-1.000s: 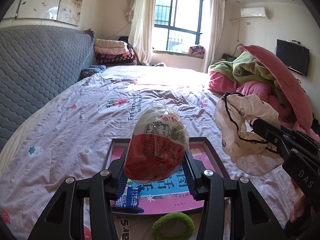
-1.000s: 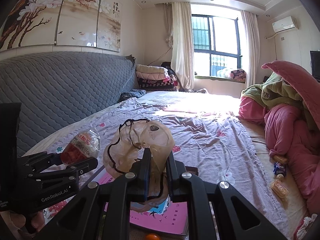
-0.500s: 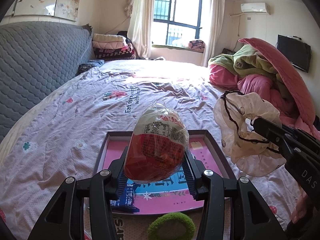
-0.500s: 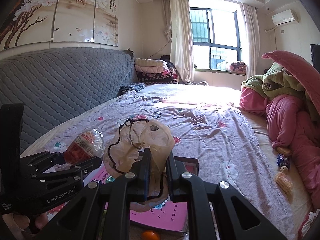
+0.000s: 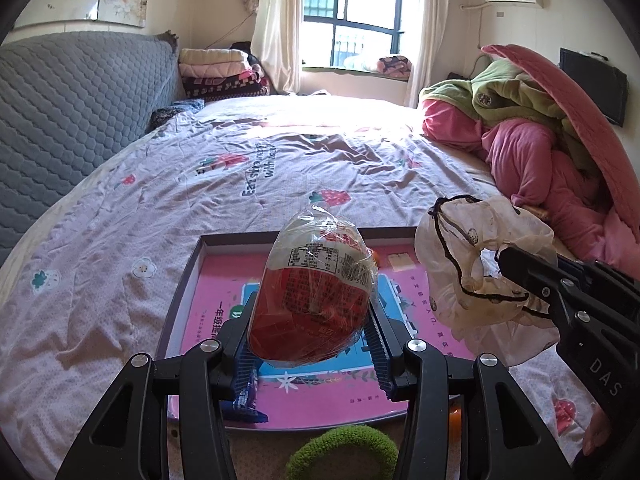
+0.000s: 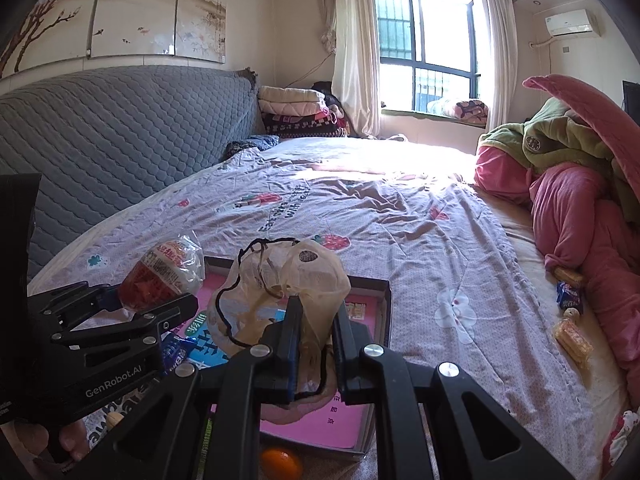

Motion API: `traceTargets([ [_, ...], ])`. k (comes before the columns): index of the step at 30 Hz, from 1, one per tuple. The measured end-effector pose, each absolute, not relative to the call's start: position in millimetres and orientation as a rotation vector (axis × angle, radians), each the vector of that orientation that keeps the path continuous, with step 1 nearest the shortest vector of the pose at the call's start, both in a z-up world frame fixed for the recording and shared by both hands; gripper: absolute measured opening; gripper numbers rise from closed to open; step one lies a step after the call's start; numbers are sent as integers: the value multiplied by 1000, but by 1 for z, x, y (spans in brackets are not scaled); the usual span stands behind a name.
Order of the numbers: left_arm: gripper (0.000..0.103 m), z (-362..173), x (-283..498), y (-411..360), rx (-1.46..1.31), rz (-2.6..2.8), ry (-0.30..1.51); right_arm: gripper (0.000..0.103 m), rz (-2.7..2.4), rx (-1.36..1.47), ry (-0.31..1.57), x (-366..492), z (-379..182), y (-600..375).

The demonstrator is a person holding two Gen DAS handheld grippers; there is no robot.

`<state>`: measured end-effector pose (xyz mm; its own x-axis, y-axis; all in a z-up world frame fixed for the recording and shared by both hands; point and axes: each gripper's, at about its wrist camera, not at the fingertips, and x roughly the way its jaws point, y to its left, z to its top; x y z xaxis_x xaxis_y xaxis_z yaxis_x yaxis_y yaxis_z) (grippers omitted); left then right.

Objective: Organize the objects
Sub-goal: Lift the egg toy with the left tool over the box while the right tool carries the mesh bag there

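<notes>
My left gripper [image 5: 310,320] is shut on a red snack packet in clear wrap [image 5: 316,292] and holds it above a shallow pink-lined box tray [image 5: 192,280] on the bed. The packet also shows in the right wrist view [image 6: 160,276]. My right gripper [image 6: 314,312] is shut on a crumpled beige plastic bag with a black drawstring [image 6: 280,292], held above the same tray [image 6: 384,300]. From the left wrist view the bag [image 5: 476,264] hangs to the right of the packet.
A blue wrapped packet [image 5: 246,396] lies in the tray. A green fuzzy ring [image 5: 344,456] and an orange [image 6: 280,462] sit near its front edge. Small snack packets [image 6: 570,320] lie by the pink and green quilts [image 6: 580,208]. A grey headboard [image 6: 100,152] stands left.
Both grippers have tilted down and moved forward a little, so more of the tray shows below them. Each keeps its hold.
</notes>
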<state>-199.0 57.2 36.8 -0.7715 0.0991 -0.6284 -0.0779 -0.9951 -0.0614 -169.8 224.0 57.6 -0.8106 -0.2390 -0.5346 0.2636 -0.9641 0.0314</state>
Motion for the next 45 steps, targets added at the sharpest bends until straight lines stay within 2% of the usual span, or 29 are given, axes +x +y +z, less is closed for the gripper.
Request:
traceTargets([
  [15,50,5,-211,63,-1145,2791,-68,15,-2743,933,90,-183,26,219],
  [45,50,-26,-225,69,-1296,2676,-35,16,-2733,1067,147,-195,-14,214],
])
